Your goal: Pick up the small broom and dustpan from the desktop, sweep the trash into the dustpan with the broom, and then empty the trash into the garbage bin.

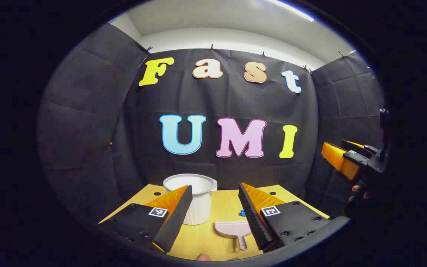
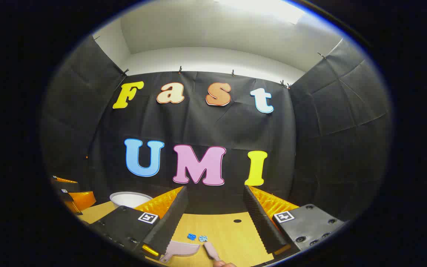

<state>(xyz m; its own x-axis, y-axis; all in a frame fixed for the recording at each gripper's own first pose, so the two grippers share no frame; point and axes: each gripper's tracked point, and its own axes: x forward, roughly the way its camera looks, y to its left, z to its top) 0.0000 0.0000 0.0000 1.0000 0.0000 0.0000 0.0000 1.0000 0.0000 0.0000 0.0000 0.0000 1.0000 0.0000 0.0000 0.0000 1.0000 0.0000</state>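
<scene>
— Fingers first: our left gripper (image 1: 215, 213) stands spread wide with nothing between its ribbed black pads, and our right gripper (image 2: 215, 218) is just as wide and bare.

— So nothing is picked up yet. Where's the gear?

— In the left gripper view, the pale pink plastic dustpan (image 1: 232, 230) lies flat on the yellow wooden desktop (image 1: 224, 207) at 5 o'clock from the white ribbed garbage bin (image 1: 195, 198), handle toward us, probably so we can take it easily.

— And the broom?

— In the right gripper view, a pink handle (image 2: 210, 250) at 6 o'clock, just beside the dustpan; we take it for the small broom. Two small blue trash scraps (image 2: 197, 237) lie just beyond.
</scene>
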